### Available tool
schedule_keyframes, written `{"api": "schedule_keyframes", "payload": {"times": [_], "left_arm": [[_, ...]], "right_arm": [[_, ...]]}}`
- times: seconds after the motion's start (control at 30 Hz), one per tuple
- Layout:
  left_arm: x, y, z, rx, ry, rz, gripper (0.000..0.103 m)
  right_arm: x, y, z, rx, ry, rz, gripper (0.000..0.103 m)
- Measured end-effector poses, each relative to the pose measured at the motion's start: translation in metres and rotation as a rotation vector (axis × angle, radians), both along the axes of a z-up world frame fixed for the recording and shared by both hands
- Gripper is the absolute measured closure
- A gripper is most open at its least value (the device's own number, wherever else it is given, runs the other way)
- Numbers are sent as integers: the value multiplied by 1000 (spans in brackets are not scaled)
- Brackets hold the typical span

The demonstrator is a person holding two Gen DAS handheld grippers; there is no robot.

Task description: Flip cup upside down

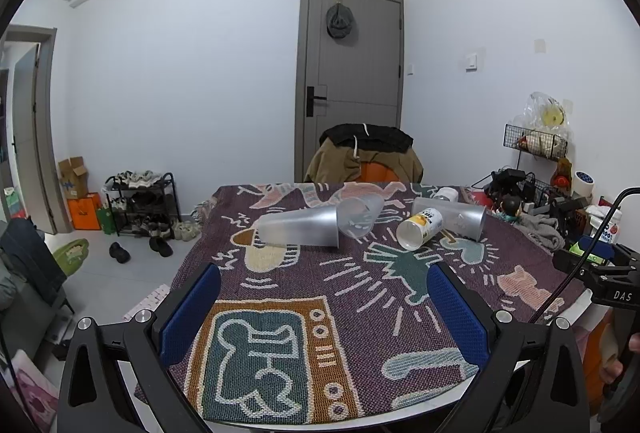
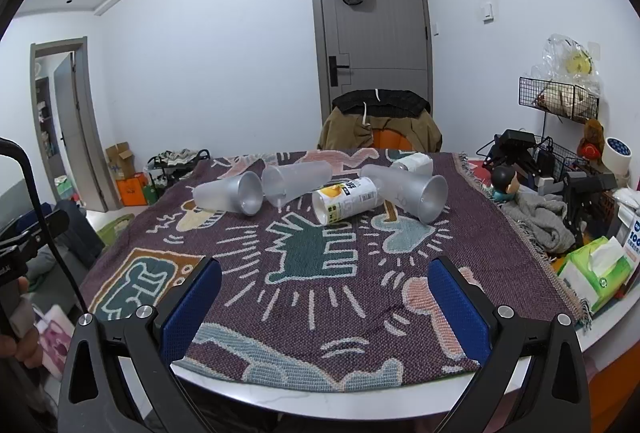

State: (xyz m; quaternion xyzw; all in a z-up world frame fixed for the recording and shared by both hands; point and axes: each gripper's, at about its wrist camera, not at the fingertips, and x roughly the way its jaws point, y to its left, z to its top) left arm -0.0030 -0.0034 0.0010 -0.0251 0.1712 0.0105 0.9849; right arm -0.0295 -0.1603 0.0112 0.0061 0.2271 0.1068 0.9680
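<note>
Task not begun: no cup flipped. White-and-yellow printed paper cup (image 2: 345,201) lies on side mid-way across patterned woven tablecloth (image 2: 360,297), frosted plastic tumblers (image 2: 229,195) toppled beside it. Left gripper (image 1: 324,307) and right gripper (image 2: 325,309) both spread wide, empty, at cloth's near edge. Open cloth between; clutter beyond right fringe.

Lived-in home room: shoe rack (image 1: 142,203) by door (image 1: 352,73), patterned tablecloth (image 1: 320,293), jacket-draped chair (image 1: 366,157).

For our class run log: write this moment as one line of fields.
left gripper: open, empty | right gripper: open, empty | cups: on their sides on tablecloth | flip: not yet done
</note>
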Motion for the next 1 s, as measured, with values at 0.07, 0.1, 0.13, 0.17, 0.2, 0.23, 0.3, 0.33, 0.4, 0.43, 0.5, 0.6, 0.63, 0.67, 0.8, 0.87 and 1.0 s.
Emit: {"api": "schedule_keyframes", "payload": {"times": [0.07, 0.1, 0.13, 0.17, 0.2, 0.23, 0.3, 0.33, 0.4, 0.43, 0.5, 0.6, 0.63, 0.67, 0.8, 0.87, 1.0], "left_arm": [[0, 0, 0, -1, 1, -1, 0], [0, 0, 0, -1, 1, -1, 0], [0, 0, 0, -1, 1, 0, 0], [0, 0, 0, -1, 0, 0, 0], [0, 0, 0, -2, 1, -1, 0], [0, 0, 0, -1, 1, -1, 0], [0, 0, 0, -1, 1, -2, 0], [0, 0, -1, -1, 0, -1, 0], [0, 0, -1, -2, 1, -2, 0], [0, 0, 0, -1, 2, -2, 0], [0, 0, -1, 0, 2, -1, 0], [0, -1, -1, -2, 2, -1, 0], [0, -1, -1, -2, 2, 0, 0], [0, -1, -1, -2, 2, -1, 0], [1, -1, -1, -1, 4, 1, 0], [0, 0, -5, 0, 6, 1, 0], [0, 1, -8, 1, 9, 0, 0]], "right_arm": [[0, 0, 0, -1, 0, 0, 0], [0, 0, 0, 0, 0, -1, 0], [0, 0, 0, 1, 1, 0, 0], [0, 0, 0, 0, 1, 0, 0], [1, 0, 0, 0, 1, 0, 0], [1, 0, 0, -1, 1, 0, 0], [0, 0, 0, -2, 0, 0, 0], [0, 0, 0, -1, 1, -1, 0], [1, -1, 0, -2, 2, -2, 0], [1, -1, 0, -2, 1, -3, 0], [1, -1, 0, -4, 2, -3, 0], [1, -1, 0, -5, 1, -3, 0], [1, -2, 0, -7, 1, -4, 0], [1, -1, 1, -10, -1, -5, 0], [2, -2, 1, -27, -8, -9, 0], [2, 1, 0, -35, -10, -7, 0], [3, 2, 0, -50, -14, -5, 0]]}}
